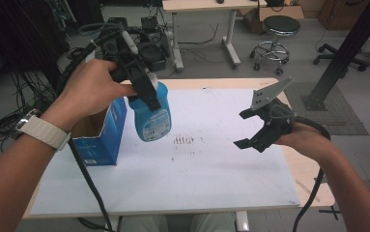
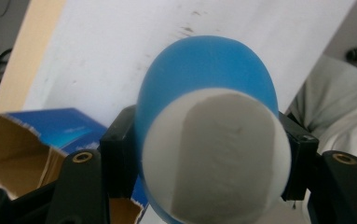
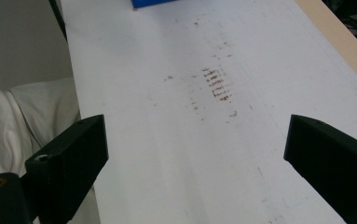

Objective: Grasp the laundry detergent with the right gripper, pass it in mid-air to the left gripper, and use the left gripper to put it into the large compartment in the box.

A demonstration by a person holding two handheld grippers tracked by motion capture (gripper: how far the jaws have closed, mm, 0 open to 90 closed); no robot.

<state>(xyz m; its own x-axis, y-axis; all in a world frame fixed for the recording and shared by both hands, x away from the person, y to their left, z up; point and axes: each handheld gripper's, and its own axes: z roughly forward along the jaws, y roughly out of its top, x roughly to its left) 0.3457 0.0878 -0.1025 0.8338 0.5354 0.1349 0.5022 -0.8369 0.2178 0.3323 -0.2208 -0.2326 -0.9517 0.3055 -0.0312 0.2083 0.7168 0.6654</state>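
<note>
Currently the left tool (image 1: 149, 104) clamps the blue bottle (image 1: 152, 118) above the open blue box (image 1: 100, 140). Keep it vertical; the right tool (image 1: 244, 128) stands wide and empty.

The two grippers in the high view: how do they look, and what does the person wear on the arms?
Both are black, with two blocky black jaws. The right gripper carries a grey three-cornered plate on top, with small holes. A black cable trails from it. The left gripper has a thick black cable too. The forearms are without sleeves; the left wrist wears a watch with a pale band.
</note>
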